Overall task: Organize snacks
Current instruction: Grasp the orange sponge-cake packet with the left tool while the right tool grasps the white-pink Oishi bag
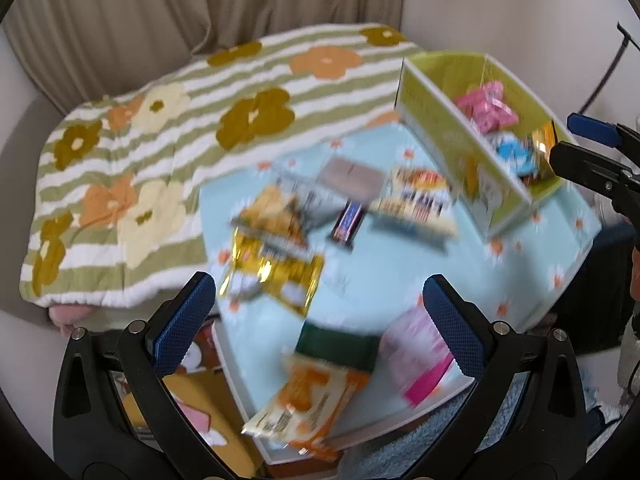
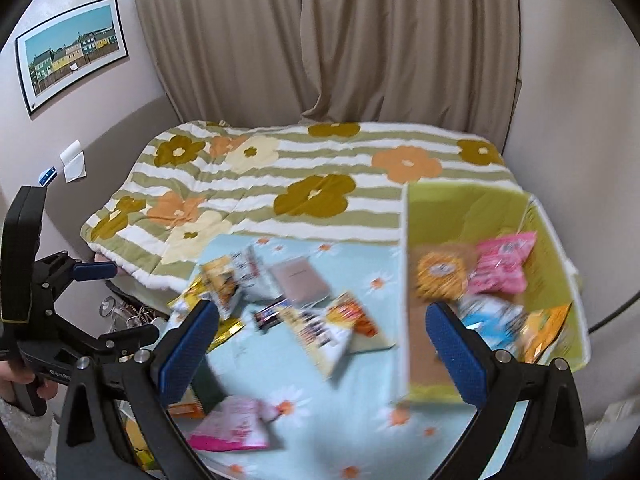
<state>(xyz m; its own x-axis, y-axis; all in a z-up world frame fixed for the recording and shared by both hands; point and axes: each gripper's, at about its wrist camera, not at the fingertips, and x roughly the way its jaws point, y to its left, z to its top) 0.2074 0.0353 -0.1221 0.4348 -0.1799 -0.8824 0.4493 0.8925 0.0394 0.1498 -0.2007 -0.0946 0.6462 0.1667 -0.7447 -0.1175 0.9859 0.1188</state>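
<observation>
Right wrist view shows the snack packets (image 2: pixel 320 324) scattered on the pale blue daisy cloth of the table (image 2: pixel 360 400), with a few more packets inside the green box (image 2: pixel 452 204) at its right end. Both the right gripper (image 2: pixel 320 352) and the left gripper (image 1: pixel 320 320) hover above the table with fingers spread apart, holding nothing. Behind the table lies a striped flower blanket (image 2: pixel 320 168) before beige curtains (image 2: pixel 360 40).
</observation>
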